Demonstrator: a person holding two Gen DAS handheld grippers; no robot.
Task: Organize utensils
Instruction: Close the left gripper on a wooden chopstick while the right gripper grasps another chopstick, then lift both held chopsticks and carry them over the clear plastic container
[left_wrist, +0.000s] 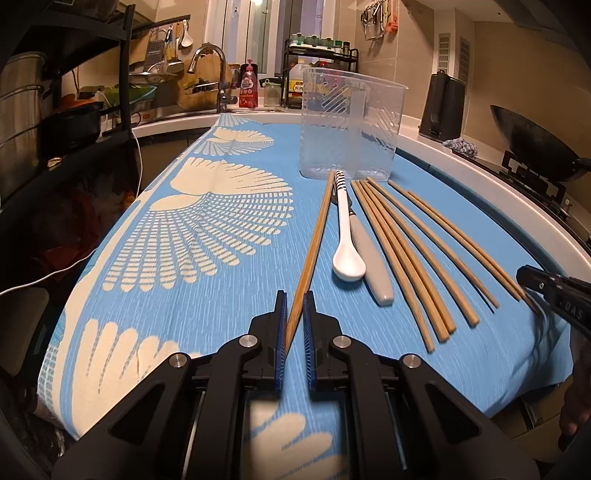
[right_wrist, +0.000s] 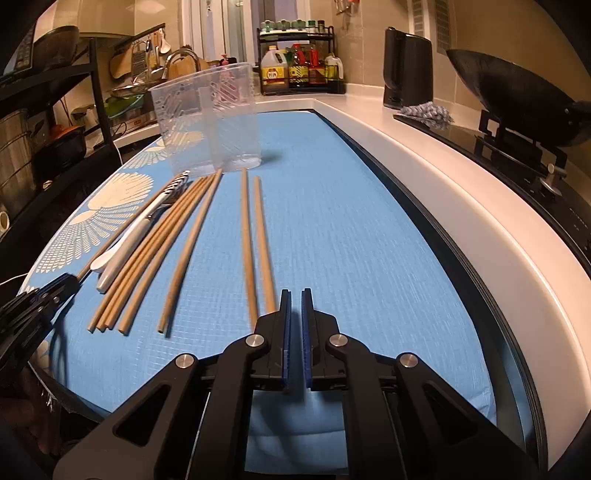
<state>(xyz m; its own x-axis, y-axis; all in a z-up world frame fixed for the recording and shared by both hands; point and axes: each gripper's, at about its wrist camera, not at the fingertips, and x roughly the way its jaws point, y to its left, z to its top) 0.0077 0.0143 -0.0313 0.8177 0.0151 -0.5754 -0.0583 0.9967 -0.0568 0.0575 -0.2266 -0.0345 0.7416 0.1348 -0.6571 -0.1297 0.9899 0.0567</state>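
Note:
Utensils lie in a row on a blue patterned cloth (left_wrist: 207, 280). My left gripper (left_wrist: 295, 295) is shut on the near end of the leftmost wooden chopstick (left_wrist: 317, 236), which lies on the cloth. To its right lie a white spoon (left_wrist: 347, 258) with a striped handle, a grey-handled utensil (left_wrist: 373, 266) and several more chopsticks (left_wrist: 410, 254). A clear plastic holder (left_wrist: 351, 122) stands upright behind them. My right gripper (right_wrist: 295, 293) is shut on nothing, just right of the two rightmost chopsticks (right_wrist: 255, 240). Its tip (left_wrist: 528, 275) shows at the left wrist view's right edge.
A white counter rim (right_wrist: 424, 177) curves along the right of the cloth. Beyond it a black wok (right_wrist: 517, 96) sits on a stove, with a black kettle (right_wrist: 406, 70) and a bottle rack (right_wrist: 299, 66) farther back. A sink tap (left_wrist: 214, 70) and dark shelves (left_wrist: 74, 92) stand on the left.

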